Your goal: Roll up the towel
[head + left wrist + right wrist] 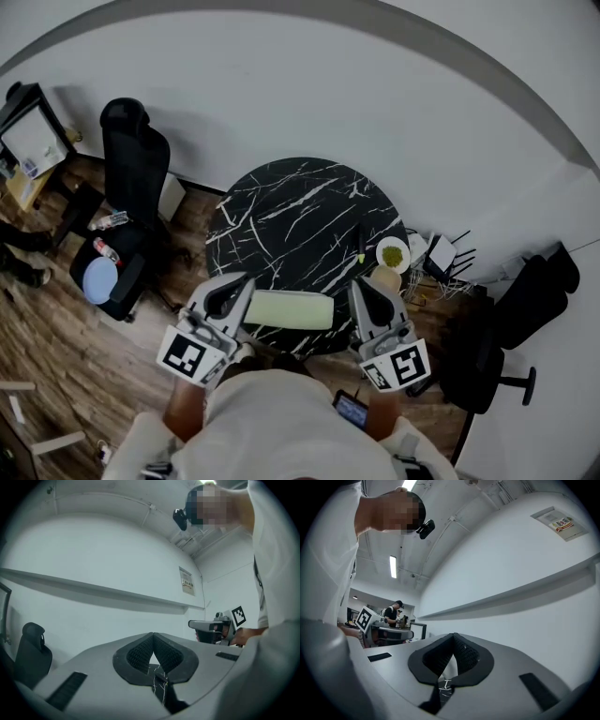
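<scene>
A pale green towel (291, 309) lies rolled into a cylinder at the near edge of the round black marble table (300, 216). My left gripper (246, 280) hovers at the roll's left end and my right gripper (358, 285) at its right end, both pointing toward the wall. In the left gripper view the left gripper (153, 643) has its black pads pressed together with nothing between them. The right gripper view shows the right gripper (453, 643) the same way, shut and empty. A sliver of marble shows below each pair of jaws; the towel is hidden in both gripper views.
A small bowl with green contents (393, 254) sits at the table's right rim, with a wire rack (441, 258) beside it. A black office chair (131, 178) stands left of the table, another (525, 309) at the right. A white wall runs behind.
</scene>
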{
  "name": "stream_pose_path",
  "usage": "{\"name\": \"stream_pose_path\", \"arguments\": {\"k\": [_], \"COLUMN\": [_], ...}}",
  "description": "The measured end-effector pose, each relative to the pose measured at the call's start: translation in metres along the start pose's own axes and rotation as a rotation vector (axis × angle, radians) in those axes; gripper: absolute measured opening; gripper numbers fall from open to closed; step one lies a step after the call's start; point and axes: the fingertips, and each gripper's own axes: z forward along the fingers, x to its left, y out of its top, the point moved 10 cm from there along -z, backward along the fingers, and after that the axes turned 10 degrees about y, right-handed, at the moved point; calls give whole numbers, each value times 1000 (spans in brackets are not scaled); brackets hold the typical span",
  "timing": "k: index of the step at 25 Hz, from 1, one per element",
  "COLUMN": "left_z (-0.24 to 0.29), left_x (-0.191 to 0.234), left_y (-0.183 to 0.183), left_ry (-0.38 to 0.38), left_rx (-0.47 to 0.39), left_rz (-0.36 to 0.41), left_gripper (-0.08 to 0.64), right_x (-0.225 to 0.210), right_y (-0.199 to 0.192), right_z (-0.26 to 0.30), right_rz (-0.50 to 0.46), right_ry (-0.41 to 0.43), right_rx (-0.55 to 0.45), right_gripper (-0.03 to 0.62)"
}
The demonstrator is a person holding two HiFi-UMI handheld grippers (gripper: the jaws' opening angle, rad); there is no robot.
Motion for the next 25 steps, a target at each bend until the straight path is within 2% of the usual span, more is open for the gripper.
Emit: {"name": "stream_pose_path", "arguments": {"k": [8,11,25], "left_z": [2,3,8], "left_x": [-3,-2,2], "left_y": [0,-1,-1], "left_ry": [-22,-34,-40], "left_rx": [23,13,25], "left_rz": [-38,-24,-17], "left_gripper": [2,2,2], "right_x": [1,3,3], "right_y": [1,1,-2], "right_z": [15,19,22], "right_rz": [-23,-13,-4], "right_ry": [59,79,75], "right_rx": [11,-7,4], "right_gripper": [-5,-5,-5]}}
